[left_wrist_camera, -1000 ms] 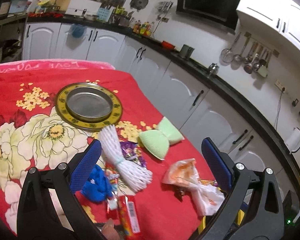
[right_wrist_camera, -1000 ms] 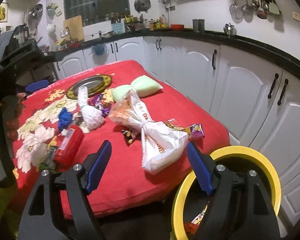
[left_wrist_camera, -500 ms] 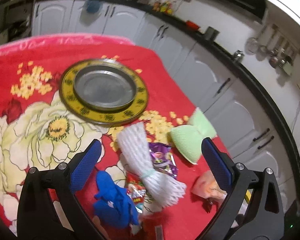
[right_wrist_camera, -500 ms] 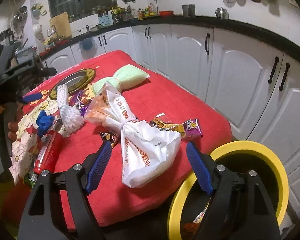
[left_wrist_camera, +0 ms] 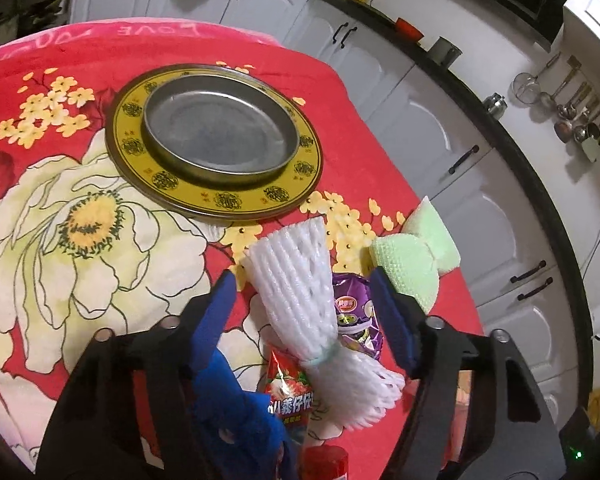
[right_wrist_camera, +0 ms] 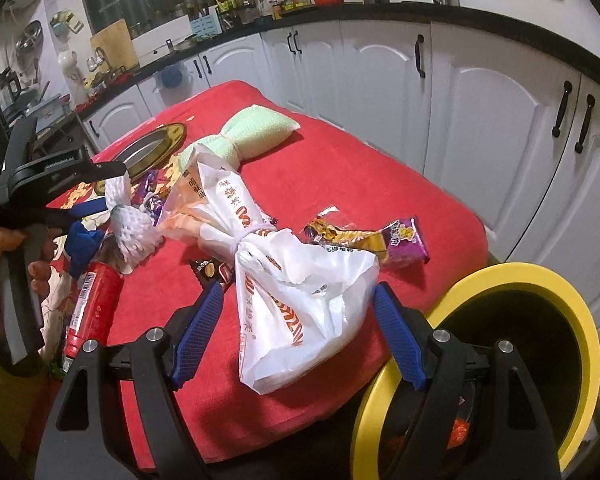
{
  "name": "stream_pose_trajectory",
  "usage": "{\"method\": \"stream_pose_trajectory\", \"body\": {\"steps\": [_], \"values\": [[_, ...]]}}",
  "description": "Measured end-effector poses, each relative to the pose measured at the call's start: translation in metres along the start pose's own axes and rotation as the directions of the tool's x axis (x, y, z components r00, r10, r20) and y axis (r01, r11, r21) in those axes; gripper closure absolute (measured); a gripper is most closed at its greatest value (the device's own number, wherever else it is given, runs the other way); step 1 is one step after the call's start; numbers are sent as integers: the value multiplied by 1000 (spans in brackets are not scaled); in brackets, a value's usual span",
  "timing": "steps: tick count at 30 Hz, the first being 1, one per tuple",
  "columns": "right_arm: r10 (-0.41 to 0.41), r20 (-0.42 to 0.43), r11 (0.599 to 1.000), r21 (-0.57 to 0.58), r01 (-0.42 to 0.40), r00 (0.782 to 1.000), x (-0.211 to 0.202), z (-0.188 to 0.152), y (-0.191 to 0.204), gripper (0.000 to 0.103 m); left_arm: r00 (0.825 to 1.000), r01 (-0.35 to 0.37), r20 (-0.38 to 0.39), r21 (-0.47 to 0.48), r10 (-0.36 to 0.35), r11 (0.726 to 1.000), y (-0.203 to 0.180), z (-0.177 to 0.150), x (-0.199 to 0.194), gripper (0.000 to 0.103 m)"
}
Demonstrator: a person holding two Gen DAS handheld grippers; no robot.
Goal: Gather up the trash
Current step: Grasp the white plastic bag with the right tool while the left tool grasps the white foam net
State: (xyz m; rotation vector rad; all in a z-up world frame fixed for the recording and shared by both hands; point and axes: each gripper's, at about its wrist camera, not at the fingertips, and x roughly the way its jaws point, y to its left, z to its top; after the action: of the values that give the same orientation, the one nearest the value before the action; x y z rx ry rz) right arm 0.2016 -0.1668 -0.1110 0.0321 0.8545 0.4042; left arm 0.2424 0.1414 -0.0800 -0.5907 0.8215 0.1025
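We saw the red cloth [right_wrist_camera: 340,176] spread over the table, w/ trash scattered mid-frame, prob. laid out for picking. The yellow bin [right_wrist_camera: 532,276] sat lower right of the right view, just beside the table edge, so drops stay short, we judged. The white bag [right_wrist_camera: 300,292], tied at the waist, lay bottom centre; the right claw [right_wrist_camera: 296,332] straddled its fat end, jaws apart, pads not pressing. In the left view the gold plate [left_wrist_camera: 216,200] sat upper centre, no trash on it. The foam net [left_wrist_camera: 300,300] lay bottom centre; the left claw [left_wrist_camera: 300,316] had just been closing round it, net between the pads but gaps still showed, so no grip yet. Hidden: the bin's inside was mostly dark, and the blue scrap [left_wrist_camera: 236,412] and red wrapper [left_wrist_camera: 288,392] were cut off by the claw body.
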Motion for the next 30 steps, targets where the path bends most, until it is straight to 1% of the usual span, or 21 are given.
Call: {"method": "stream_pose_trajectory", "body": {"steps": [3, 5, 7, 9, 10, 14, 17, 20, 23, 26, 30], "values": [[6, -11, 1000, 5, -6, 1000, 4, 0, 0, 29, 1000, -1, -8, 9, 1, 1000, -1, -2, 2, 59], [7, -23, 1000, 7, -7, 1000, 7, -1, 0, 30, 1000, 1, -14, 10, -1, 1000, -1, -3, 4, 62], [10, -33, 1000, 8, -10, 999, 8, -2, 0, 38, 1000, 0, -17, 9, 0, 1000, 0, -4, 4, 69], [15, -34, 1000, 14, -14, 999, 9, -3, -1, 40, 1000, 5, -19, 6, -5, 1000, 2, -5, 5, 76], [15, -34, 1000, 16, -15, 999, 9, -4, -1, 44, 1000, 8, -20, 4, -8, 1000, 2, -6, 5, 79], [30, -30, 999, 19, -29, 999, 6, -4, -1, 50, 1000, 14, -13, 17, -14, 1000, 0, -9, 4, 89], [34, -19, 999, 8, -34, 999, 1, -8, 1, 54, 999, 28, 31, 46, -30, 999, -5, -10, -7, 91], [34, -2, 999, 10, -34, 999, -4, -11, 2, 55, 996, 44, 70, 69, -49, 997, -11, -11, -19, 92], [43, 28, 999, 24, -43, 999, -15, -14, 3, 55, 991, 67, 113, 86, -76, 994, -17, -10, -36, 92], [53, 57, 998, 28, -55, 997, -28, -15, 5, 55, 985, 87, 141, 101, -101, 991, -25, -10, -49, 92], [62, 89, 998, 27, -65, 994, -42, -14, 8, 55, 974, 102, 187, 144, -128, 984, -37, -12, -70, 92]]}}
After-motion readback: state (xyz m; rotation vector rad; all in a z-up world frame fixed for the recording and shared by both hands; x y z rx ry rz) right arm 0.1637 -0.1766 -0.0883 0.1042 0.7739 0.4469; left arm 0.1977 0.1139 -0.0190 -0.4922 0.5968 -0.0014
